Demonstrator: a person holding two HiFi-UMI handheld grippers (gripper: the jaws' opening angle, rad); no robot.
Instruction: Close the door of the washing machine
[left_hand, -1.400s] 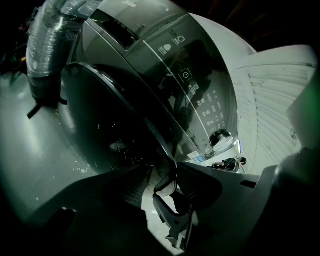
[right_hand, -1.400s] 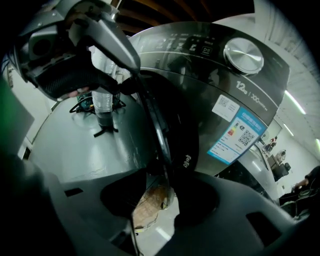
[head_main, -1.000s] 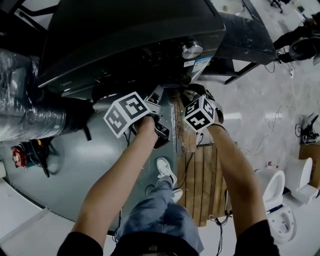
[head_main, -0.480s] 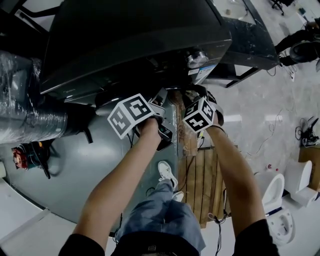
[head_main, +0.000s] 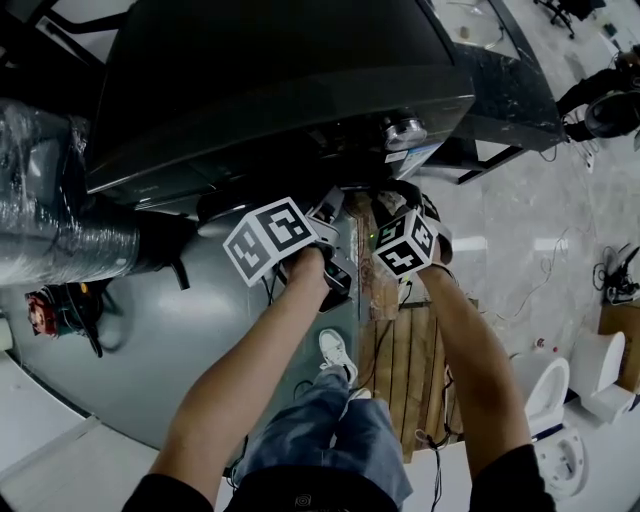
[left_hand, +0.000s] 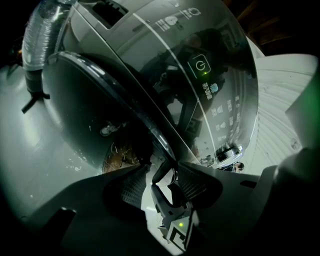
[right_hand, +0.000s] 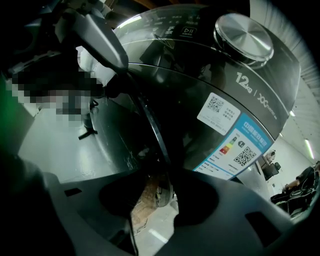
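The dark washing machine (head_main: 270, 80) fills the top of the head view, with its silver knob (head_main: 405, 127) at the front right. In the left gripper view its round glass door (left_hand: 90, 110) stands slightly off the control panel (left_hand: 210, 85), a dark wedge between them. The door's rim (right_hand: 150, 125) runs down into the gap of my right gripper (right_hand: 160, 192), whose jaws are opening; the pads do not press on it. My left gripper (left_hand: 165, 182) is open, its tips just below the rim. Both marker cubes (head_main: 270, 238) sit side by side under the front.
A foil-wrapped hose (head_main: 50, 230) lies left of the machine. A wooden pallet (head_main: 405, 370) sits on the floor under my right arm. White toilets (head_main: 550, 390) stand at the right. The person's shoes (head_main: 335, 350) are below on the grey floor.
Both grippers stay at the door's rim. The picture has shifted a little, so the machine and cubes sit slightly lower and further right.
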